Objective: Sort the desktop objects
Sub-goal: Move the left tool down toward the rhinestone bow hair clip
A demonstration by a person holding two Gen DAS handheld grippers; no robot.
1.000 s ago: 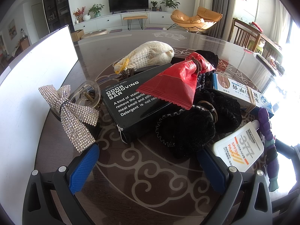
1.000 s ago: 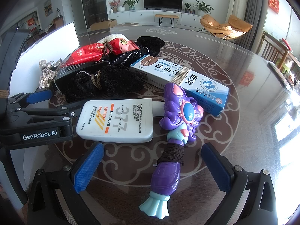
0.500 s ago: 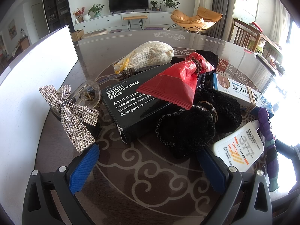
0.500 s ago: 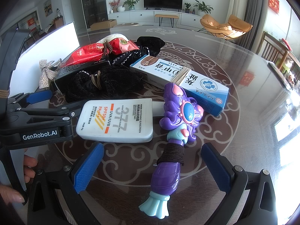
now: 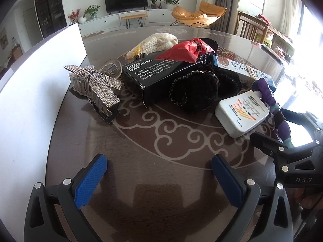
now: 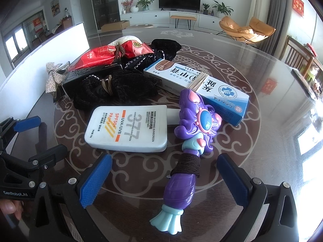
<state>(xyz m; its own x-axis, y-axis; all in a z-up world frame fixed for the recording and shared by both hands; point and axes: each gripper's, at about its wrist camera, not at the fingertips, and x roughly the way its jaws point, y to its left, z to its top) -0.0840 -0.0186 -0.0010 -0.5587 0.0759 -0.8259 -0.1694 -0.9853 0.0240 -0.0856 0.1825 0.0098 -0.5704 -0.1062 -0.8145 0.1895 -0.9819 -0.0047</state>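
Hovering: both grippers hang above the table, jaws spread, holding nothing.
Left gripper: released; blue pads wide apart over bare tabletop near the near edge, pointing toward the pile at the centre; touches no item.
Right gripper: released; pads straddle the lower handle of the purple toy without touching it.
Relative pose: the grippers sit side by side; the right gripper's black frame shows at the right edge of the left view, and the left gripper's frame at the left edge of the right view.
Hand: fingers partly seen at the lower left of the right view, on the left gripper's handle.
Sunscreen: lies flat, just beside the toy on its left, cap end touching the toy's head.
Blue-white box: bound with rubber bands, behind the toy, toward the right edge.
Black cloth: heaped at the centre, against the black box.
Red packet: rests on top of the black box.
Bow clip: left of the black box, near the white board along the left edge.
Knit pouch: behind the black box, toward the far edge.
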